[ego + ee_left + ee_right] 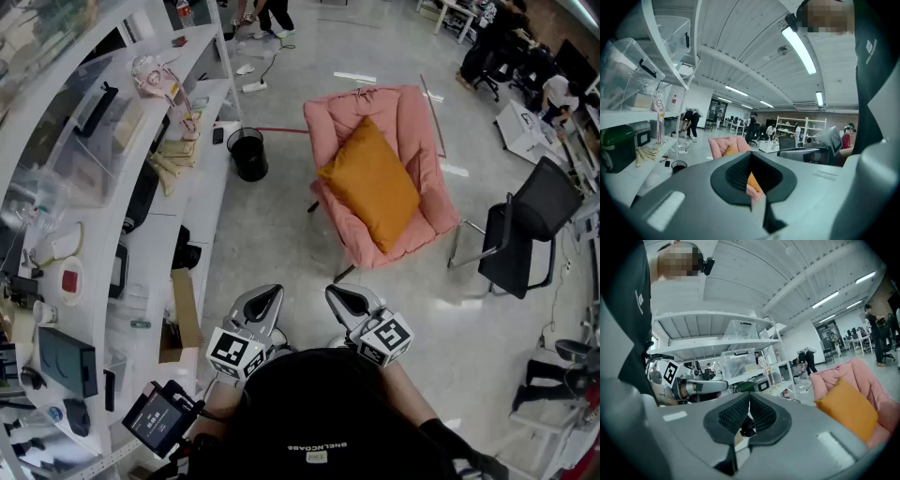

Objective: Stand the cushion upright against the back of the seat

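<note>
The orange cushion (372, 183) rests on the pink padded chair (412, 122) in the middle of the floor, leaning back against the chair's backrest with one corner pointing up. Both grippers are held close to my body, well short of the chair and touching nothing. My left gripper (270, 294) and right gripper (339, 296) are shut with nothing between the jaws. In the right gripper view the cushion (846, 411) stands against the chair (876, 380), to the right of the shut right gripper (749, 401). In the left gripper view the chair (719, 144) shows just above the shut left gripper (750, 157).
White shelving (112, 187) full of clutter runs along the left. A black bin (248, 153) stands left of the chair, a black office chair (530, 225) to its right. A cardboard box (183, 319) sits by the shelf foot. People work at desks in the far background.
</note>
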